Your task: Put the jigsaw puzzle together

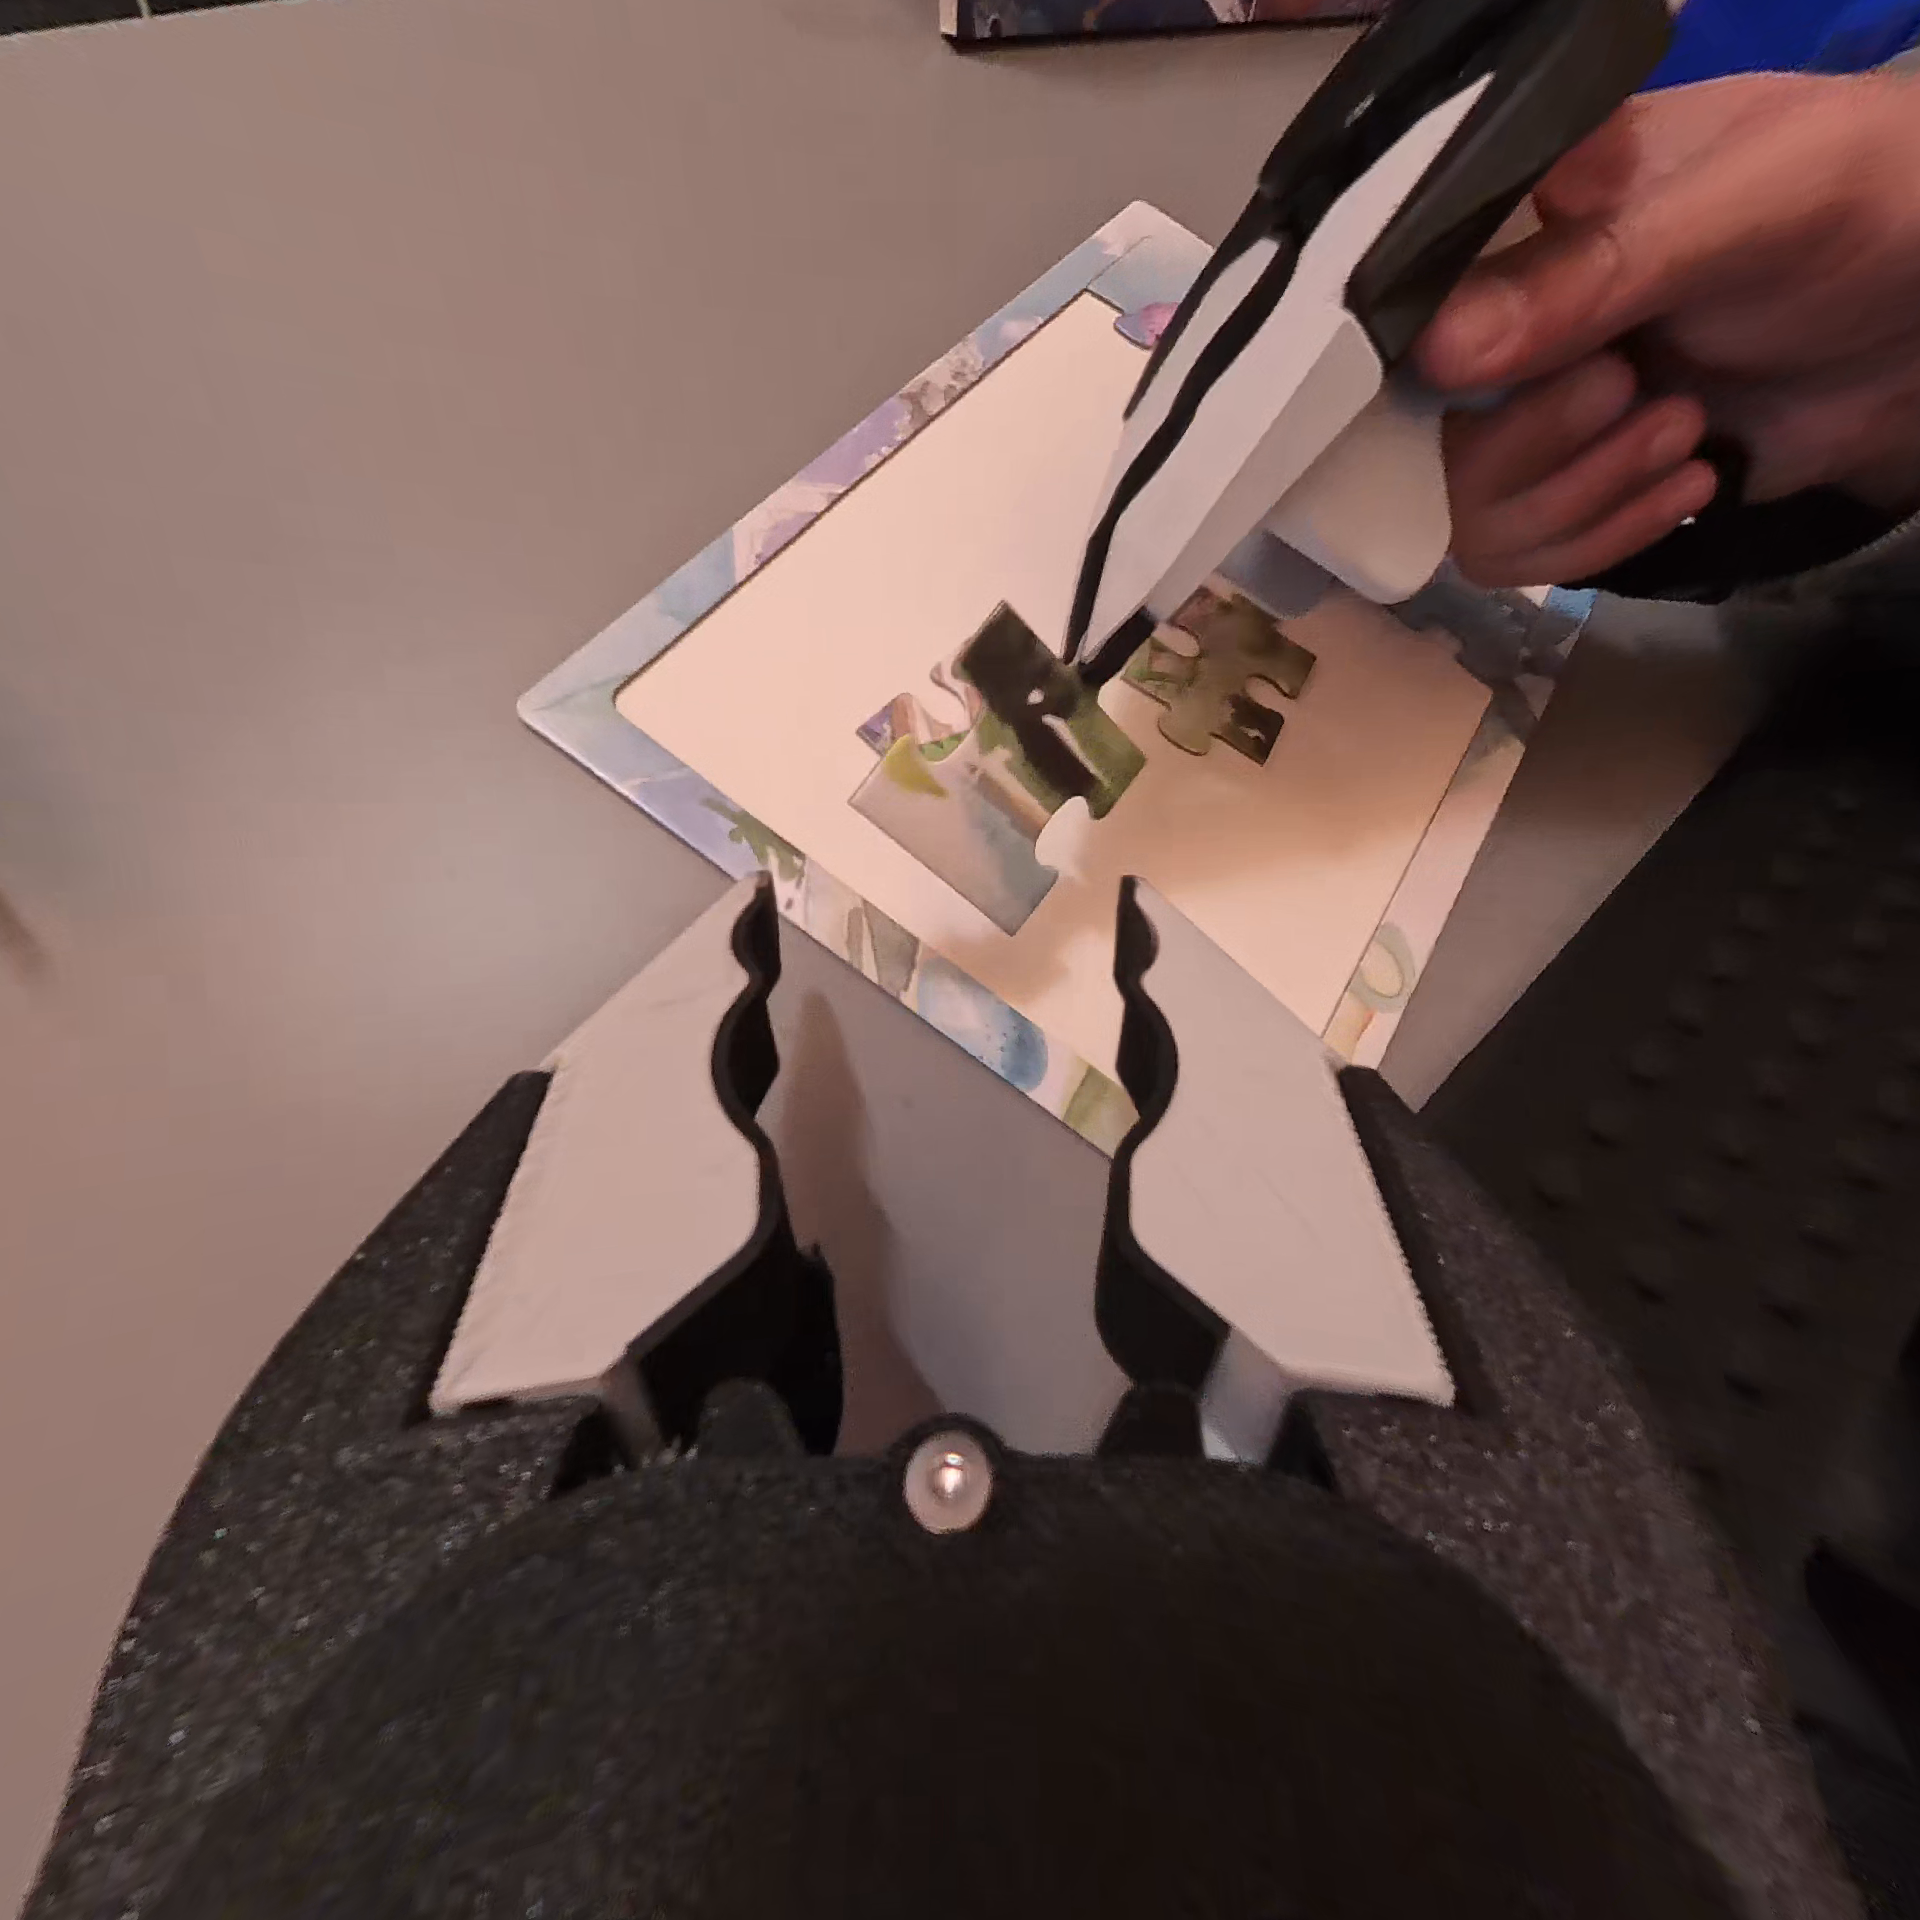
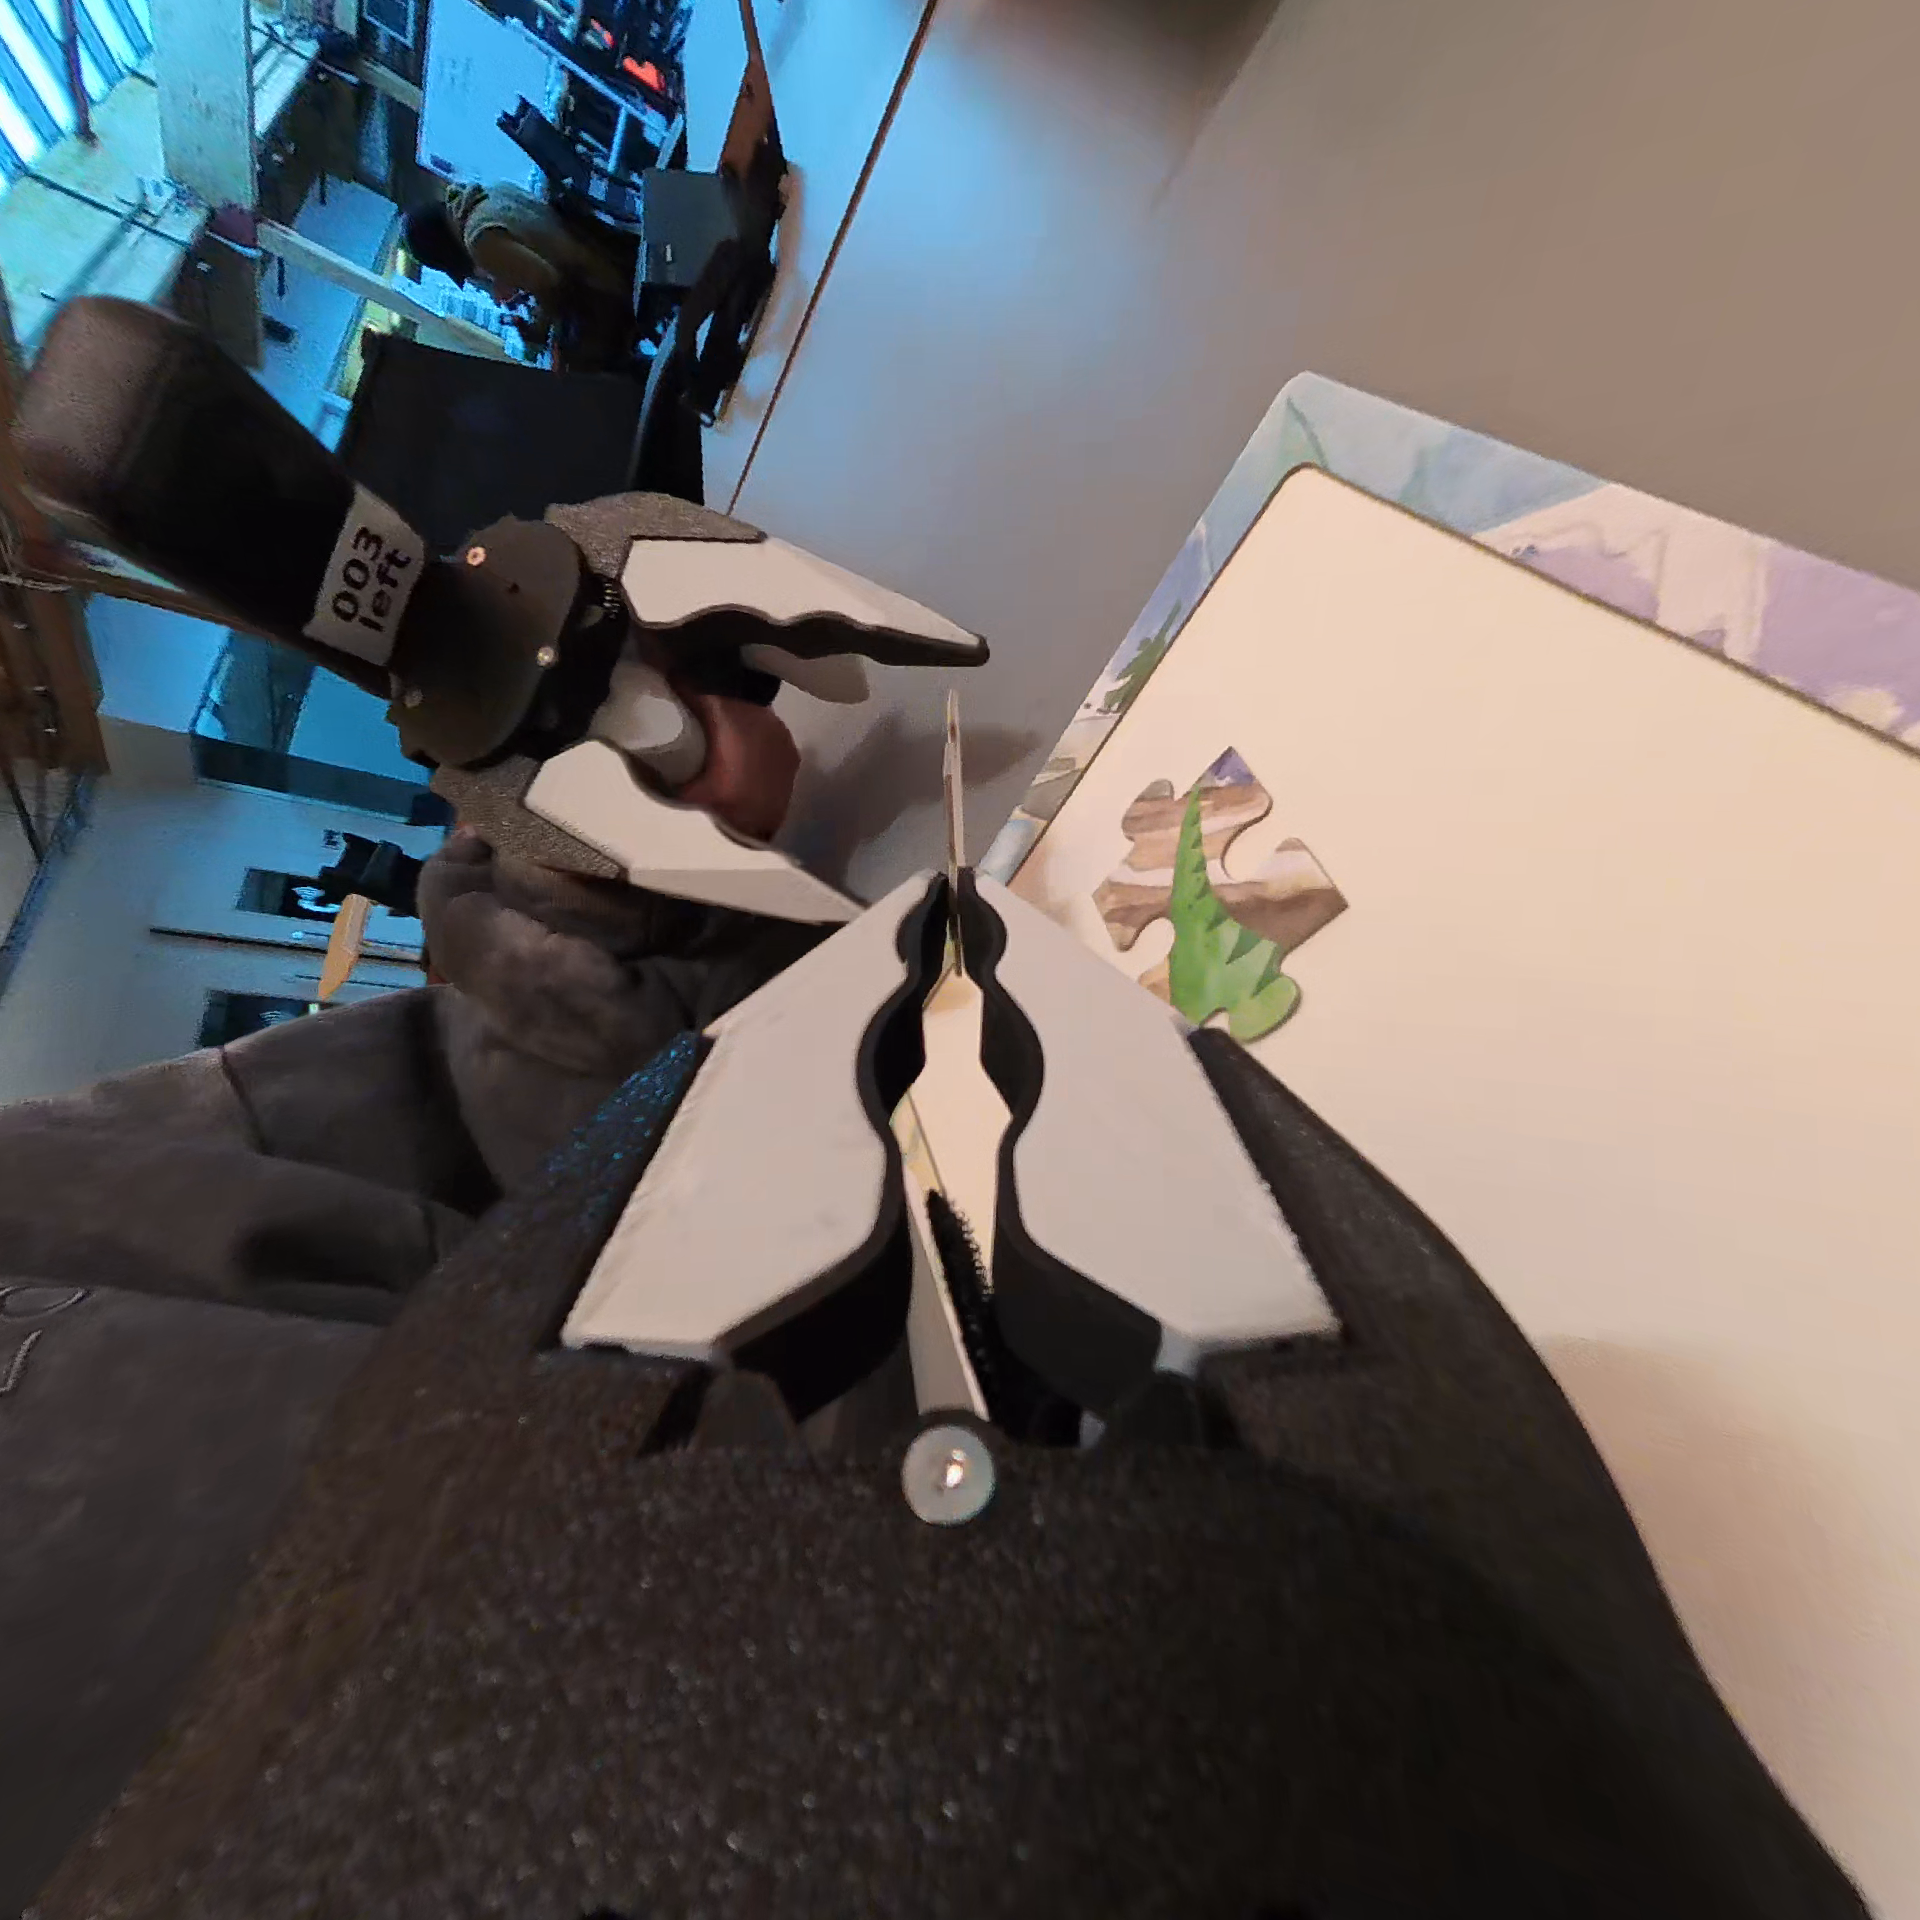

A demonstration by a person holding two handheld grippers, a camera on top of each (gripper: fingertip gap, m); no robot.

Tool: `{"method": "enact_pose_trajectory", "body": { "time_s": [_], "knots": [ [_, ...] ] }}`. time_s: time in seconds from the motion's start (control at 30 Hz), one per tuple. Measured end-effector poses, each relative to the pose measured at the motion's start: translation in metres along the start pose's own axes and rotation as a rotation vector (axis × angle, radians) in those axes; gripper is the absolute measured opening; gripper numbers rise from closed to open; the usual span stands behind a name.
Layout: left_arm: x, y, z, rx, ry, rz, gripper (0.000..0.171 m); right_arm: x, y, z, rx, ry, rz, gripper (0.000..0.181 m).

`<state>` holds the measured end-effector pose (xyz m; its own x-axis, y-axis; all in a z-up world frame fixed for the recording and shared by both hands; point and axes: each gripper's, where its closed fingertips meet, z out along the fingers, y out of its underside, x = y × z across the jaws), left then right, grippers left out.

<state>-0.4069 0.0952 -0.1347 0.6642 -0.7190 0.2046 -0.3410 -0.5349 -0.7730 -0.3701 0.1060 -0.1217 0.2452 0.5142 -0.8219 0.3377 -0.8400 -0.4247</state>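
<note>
Gently now: your right tongs (image 2: pixel 954 914) pinch a thin, light piece (image 1: pixel 1013 707) by its edge above the tray (image 1: pixel 790 582), left tongs (image 1: pixel 945 914) spread.

The right hand-held gripper (image 2: pixel 954 914) has its fingertips pressed together on a thin puzzle piece (image 2: pixel 952 800), seen edge-on. Just beside it, another piece with a green tree (image 2: pixel 1216 904) lies flat in the puzzle tray (image 2: pixel 1558 499). The left hand-held gripper (image 2: pixel 914 769) hangs nearby with its fingers spread.
</note>
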Motion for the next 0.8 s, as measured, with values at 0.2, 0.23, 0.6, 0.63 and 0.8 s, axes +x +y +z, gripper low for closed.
{"method": "enact_pose_trajectory", "body": {
  "time_s": [0.2,0.23,0.6,0.63,0.8],
  "knots": [
    [0.019,-0.023,-0.003,0.141,0.387,-0.301,0.017,-0.02,-0.006,-0.002,0.01,-0.192,-0.065,0.001],
    [0.019,-0.026,-0.007,0.174,0.43,-0.33,0.007,-0.019,-0.005,-0.001,0.002,-0.179,-0.116,0.003],
    [-0.001,-0.007,-0.001,0.101,0.429,-0.663,0.001,0.03,-0.002,0.01,-0.203,0.35,-0.838,0.058],
    [0.0,-0.003,0.004,0.072,0.417,-0.666,0.001,0.035,0.0,0.011,-0.219,0.359,-0.834,0.055],
    [-0.002,0.011,0.019,-0.02,0.36,-0.674,0.001,0.047,0.008,0.016,-0.262,0.391,-0.875,0.044]
  ]
}}
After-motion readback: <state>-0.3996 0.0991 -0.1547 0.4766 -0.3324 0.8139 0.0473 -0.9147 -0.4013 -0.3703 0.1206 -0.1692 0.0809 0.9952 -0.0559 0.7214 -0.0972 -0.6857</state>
